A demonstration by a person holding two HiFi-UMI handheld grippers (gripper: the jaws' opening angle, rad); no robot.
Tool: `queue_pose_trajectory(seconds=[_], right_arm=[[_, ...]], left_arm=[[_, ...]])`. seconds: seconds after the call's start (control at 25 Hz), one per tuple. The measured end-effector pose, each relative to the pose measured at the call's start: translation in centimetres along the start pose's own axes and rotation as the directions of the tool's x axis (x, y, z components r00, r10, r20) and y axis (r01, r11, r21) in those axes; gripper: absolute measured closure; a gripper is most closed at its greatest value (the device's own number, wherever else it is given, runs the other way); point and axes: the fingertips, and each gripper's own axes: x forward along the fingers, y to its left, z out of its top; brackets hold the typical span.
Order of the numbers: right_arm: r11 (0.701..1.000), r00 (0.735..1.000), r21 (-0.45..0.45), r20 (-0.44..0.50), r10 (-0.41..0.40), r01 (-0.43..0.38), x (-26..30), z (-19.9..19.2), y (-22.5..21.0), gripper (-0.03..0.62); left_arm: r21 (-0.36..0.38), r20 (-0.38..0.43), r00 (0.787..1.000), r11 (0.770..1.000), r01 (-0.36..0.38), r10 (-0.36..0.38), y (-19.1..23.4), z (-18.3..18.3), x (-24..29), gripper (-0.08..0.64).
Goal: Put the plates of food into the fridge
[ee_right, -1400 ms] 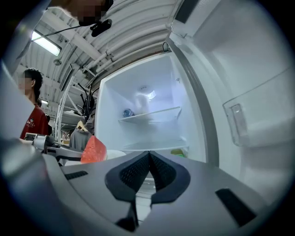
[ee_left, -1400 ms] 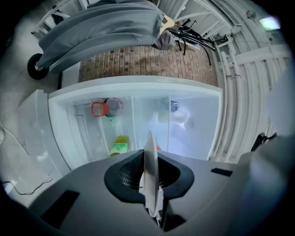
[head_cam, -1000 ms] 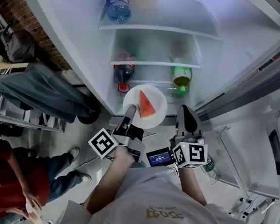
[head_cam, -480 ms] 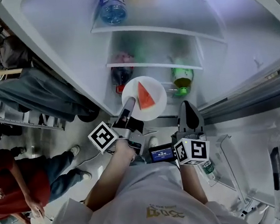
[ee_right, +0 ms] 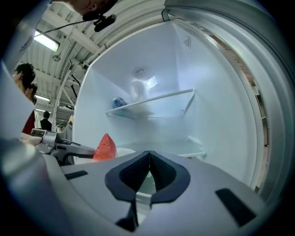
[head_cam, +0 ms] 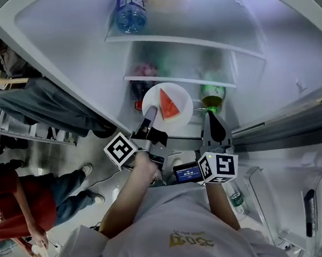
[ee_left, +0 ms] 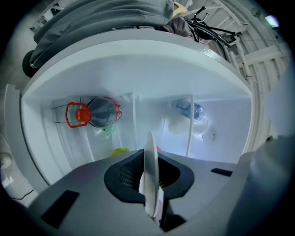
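Note:
A white plate (head_cam: 176, 113) carrying a red watermelon slice (head_cam: 169, 105) hangs level in front of the open fridge's lower shelf (head_cam: 179, 79). My left gripper (head_cam: 150, 115) is shut on the plate's near rim; in the left gripper view the plate (ee_left: 150, 175) stands edge-on between the jaws. My right gripper (head_cam: 212, 119) hovers just right of the plate, shut and holding nothing. In the right gripper view the jaws (ee_right: 149, 155) are pressed together, and the watermelon slice (ee_right: 106, 147) shows at left.
Inside the fridge, a blue water bottle (head_cam: 131, 7) lies on the upper shelf, with a red-capped cola bottle (head_cam: 142, 83) and a green bottle (head_cam: 212, 95) lower down. The open fridge door (head_cam: 301, 197) is at right. People (head_cam: 22, 204) stand at left.
Both grippers and the plate have moved forward, closer to the fridge's lower shelf. The left gripper still grips the plate; the right stays shut.

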Motion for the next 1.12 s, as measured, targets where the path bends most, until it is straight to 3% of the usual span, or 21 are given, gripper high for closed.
queue_pose_trajectory(seconds=[1.12], right_arm=[[1.000, 1.000, -0.013, 0.003, -0.011, 0.011, 4.2, 0.2, -1.6, 0.584]], left_arm=[[-0.031, 0.005, 1.000, 0.999, 0.005, -0.005, 0.8, 1.1, 4.9, 0.525]])
